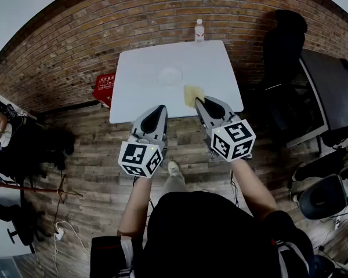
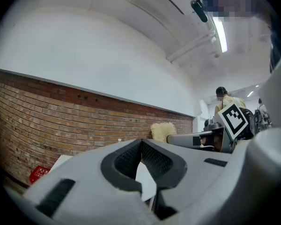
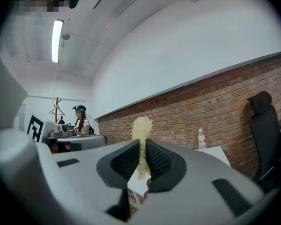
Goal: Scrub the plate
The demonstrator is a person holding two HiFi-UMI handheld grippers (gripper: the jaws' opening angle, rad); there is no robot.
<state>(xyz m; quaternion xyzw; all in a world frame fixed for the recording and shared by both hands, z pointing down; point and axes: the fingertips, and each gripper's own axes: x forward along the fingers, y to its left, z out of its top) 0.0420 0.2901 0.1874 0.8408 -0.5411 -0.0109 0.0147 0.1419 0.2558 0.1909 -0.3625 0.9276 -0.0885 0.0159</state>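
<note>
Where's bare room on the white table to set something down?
Bare: white square table, left side, between its edge and the round white plate; also its far right corner. Crowded: near edge, where the right gripper holds the yellow sponge.

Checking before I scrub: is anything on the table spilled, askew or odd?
Nothing stands out. The plate lies flat on the table, the bottle stands upright at its far edge, and the right gripper grips the sponge.
</note>
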